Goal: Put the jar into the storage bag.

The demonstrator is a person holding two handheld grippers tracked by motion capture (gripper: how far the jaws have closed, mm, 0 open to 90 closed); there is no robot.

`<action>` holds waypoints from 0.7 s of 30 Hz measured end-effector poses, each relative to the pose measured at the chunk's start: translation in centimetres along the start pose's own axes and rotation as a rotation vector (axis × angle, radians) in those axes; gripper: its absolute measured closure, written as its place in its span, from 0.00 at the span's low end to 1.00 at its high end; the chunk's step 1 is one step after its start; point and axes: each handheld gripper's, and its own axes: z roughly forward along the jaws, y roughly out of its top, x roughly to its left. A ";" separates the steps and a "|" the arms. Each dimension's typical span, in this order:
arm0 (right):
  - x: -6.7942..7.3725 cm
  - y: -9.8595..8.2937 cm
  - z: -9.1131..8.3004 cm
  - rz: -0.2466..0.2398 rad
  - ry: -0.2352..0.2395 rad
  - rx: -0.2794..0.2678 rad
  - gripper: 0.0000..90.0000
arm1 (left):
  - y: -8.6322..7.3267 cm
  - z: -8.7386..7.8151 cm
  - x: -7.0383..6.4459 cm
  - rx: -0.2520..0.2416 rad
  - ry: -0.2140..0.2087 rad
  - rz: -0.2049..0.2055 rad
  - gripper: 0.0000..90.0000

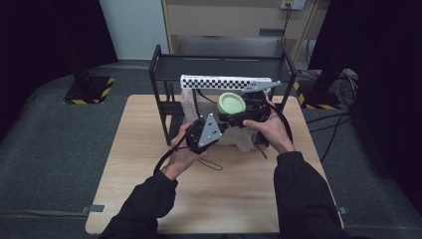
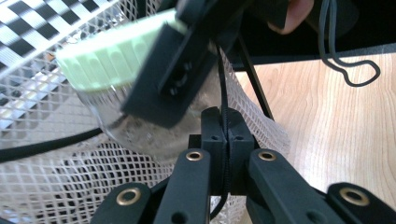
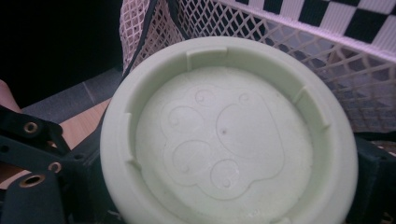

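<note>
A clear jar with a pale green lid is held over the mouth of a white mesh bag that hangs against a black rack. My right gripper is shut on the jar, and one of its black fingers crosses the lid's ribbed side. The right gripper view looks straight at the lid top, which bears a paw print. My left gripper is shut on the bag's thin black edge just below the jar, with its grey plate facing up.
The black metal rack stands at the far side of the wooden table. A black-and-white checkered band runs along the bag's top. A cable loop lies on the table near the left hand.
</note>
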 end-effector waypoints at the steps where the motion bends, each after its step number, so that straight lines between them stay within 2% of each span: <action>1: 0.1 0.0 0.0 0.003 -0.002 0.001 0.13 | 0.0 -0.1 0.0 -0.002 0.002 0.002 0.99; 4: 0.1 0.0 0.1 0.001 -0.011 0.003 0.12 | 0.1 -0.2 -0.1 -0.009 0.004 0.005 0.99; 8: 0.1 -0.1 0.2 0.022 -0.016 -0.030 0.13 | 0.2 -0.4 -0.2 -0.031 0.008 0.002 0.99; 11: -0.4 0.0 -0.1 0.102 0.014 -0.103 0.14 | 0.2 -0.6 0.0 -0.044 0.017 -0.008 0.99; 12: -0.5 0.0 -0.1 0.116 0.005 -0.122 0.15 | 0.2 -0.5 0.1 -0.015 -0.001 -0.015 0.99; 13: -0.6 0.0 -0.1 0.122 0.007 -0.130 0.15 | -0.1 0.1 -0.1 0.036 -0.015 0.004 0.99; 14: -0.6 0.0 -0.1 0.125 0.009 -0.138 0.14 | -0.6 0.6 -0.4 0.029 0.001 0.016 0.99; 16: -0.4 0.0 -0.1 0.126 -0.003 -0.140 0.13 | -1.1 1.3 -0.6 0.027 -0.016 -0.017 0.99; 19: -0.4 0.1 -0.6 0.134 0.001 -0.169 0.13 | -0.7 1.1 -0.5 0.033 -0.011 -0.013 0.99; 21: -0.3 0.3 -1.4 0.151 0.008 -0.211 0.13 | -0.8 1.1 -0.3 0.031 -0.012 -0.028 0.99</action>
